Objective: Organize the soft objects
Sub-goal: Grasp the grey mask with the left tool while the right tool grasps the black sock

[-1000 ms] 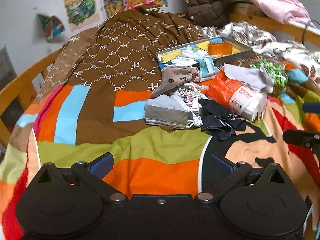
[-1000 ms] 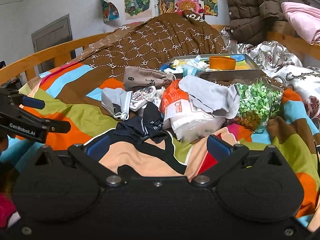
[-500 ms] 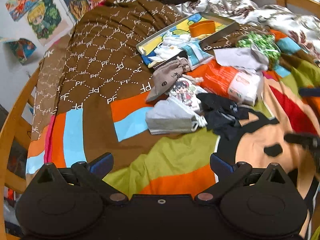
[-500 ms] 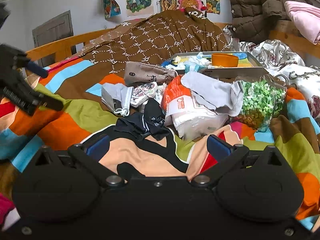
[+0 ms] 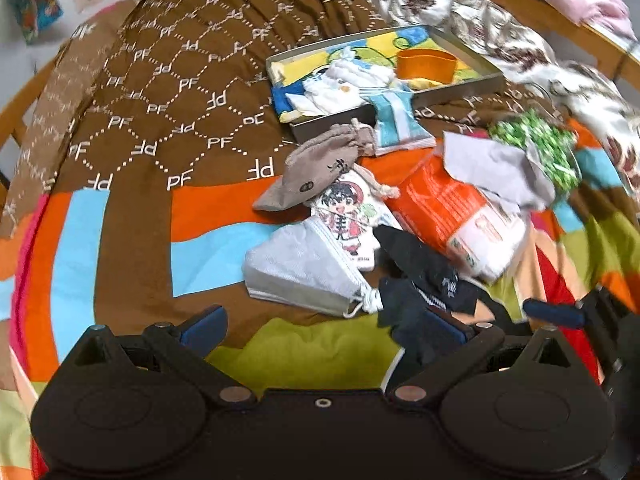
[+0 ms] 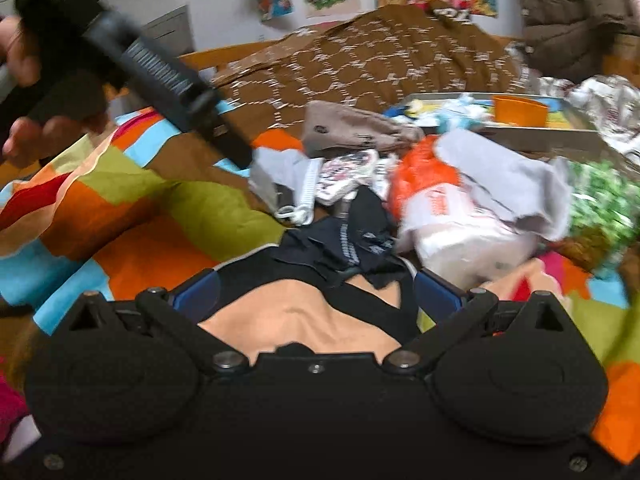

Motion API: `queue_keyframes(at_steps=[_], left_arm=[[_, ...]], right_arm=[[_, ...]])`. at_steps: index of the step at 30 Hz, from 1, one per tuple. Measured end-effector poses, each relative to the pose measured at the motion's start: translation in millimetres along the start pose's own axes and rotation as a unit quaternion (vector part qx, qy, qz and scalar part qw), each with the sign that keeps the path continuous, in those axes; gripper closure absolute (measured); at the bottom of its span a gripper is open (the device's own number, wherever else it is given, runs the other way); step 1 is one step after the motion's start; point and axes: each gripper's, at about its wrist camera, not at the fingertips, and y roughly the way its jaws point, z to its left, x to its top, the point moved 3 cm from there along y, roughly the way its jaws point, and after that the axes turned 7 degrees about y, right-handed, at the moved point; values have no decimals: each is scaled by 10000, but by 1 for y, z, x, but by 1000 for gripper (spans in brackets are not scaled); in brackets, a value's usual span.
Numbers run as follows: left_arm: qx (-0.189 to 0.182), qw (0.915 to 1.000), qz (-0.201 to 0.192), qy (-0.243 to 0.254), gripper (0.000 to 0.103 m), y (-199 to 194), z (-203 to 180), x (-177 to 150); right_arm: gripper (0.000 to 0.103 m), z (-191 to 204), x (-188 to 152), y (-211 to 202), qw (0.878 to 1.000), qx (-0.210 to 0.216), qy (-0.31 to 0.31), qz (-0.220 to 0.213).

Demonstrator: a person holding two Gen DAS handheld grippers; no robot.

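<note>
We are at the approach step: nothing is picked up yet, and both grippers hang over the striped bedspread (image 5: 304,352) short of the pile. The left gripper (image 5: 320,320) has its fingers spread wide with nothing between them, and so does the right gripper (image 6: 316,292). The soft things lie in a loose heap in the middle of the bed: a grey mesh pouch (image 5: 304,268) nearest on the left, a black garment (image 5: 424,280) just right of it, a cartoon-print pouch (image 5: 348,216) and a taupe drawstring bag (image 5: 320,164) farther back, and an orange-and-white pack (image 5: 460,216) with a grey cloth (image 5: 492,168) draped over it on the right. Beyond them sits a shallow tray (image 5: 460,92) already holding some white cloth pieces and an orange cup (image 5: 426,65).

We judge the black garment to be the likeliest first target, since it lies just ahead of the right gripper's fingers. The next move calls for lowering onto a raised fold and closing there, without pinching the bedspread beneath.

The left view looks down on the tray and shows what is in it; the right view sees it only edge-on. The right view alone shows the hand (image 6: 24,80) holding the left tool. Both are blurred.
</note>
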Motion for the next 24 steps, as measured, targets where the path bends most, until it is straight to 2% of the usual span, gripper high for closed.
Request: queue_keyframes(at_steps=[5, 10, 17, 24], left_arm=[[89, 9995, 106, -298, 3, 19, 8, 7], [41, 9971, 296, -699, 8, 39, 19, 9], [-246, 9897, 471, -1327, 20, 58, 28, 10], [-343, 9832, 591, -1694, 35, 71, 33, 14]], right_arm=[[1, 8, 9, 22, 9996, 28, -280, -65], [1, 0, 22, 43, 9999, 108, -49, -89], [18, -18, 29, 60, 9989, 287, 362, -4], [24, -23, 22, 66, 9989, 156, 424, 141]])
